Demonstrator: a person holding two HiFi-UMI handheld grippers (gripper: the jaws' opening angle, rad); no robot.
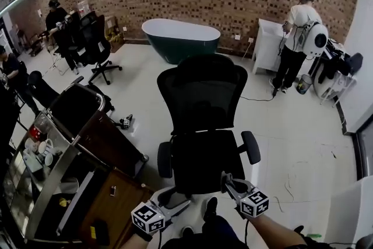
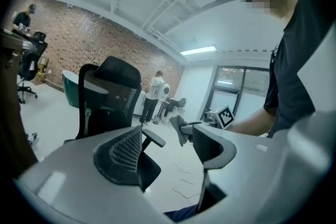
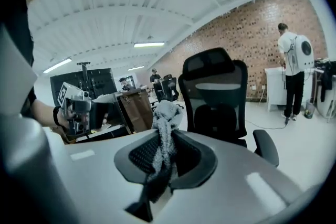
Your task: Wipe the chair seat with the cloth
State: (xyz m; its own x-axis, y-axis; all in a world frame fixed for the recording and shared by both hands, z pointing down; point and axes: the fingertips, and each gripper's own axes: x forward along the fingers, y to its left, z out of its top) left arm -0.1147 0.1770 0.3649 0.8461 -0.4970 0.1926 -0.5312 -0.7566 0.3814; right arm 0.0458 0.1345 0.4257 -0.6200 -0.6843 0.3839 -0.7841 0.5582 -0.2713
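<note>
Grey cloth is bunched between the jaws of your right gripper, which are clamped on it. Your left gripper has its jaws apart with nothing between them. Both are by the front edge of the black chair seat, right at its 5 o'clock, left at 7 o'clock.

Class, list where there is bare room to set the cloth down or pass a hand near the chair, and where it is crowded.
The seat is bare between its armrests. The floor right of the chair is open. Left is crowded: a cluttered counter stands close beside the chair.
</note>
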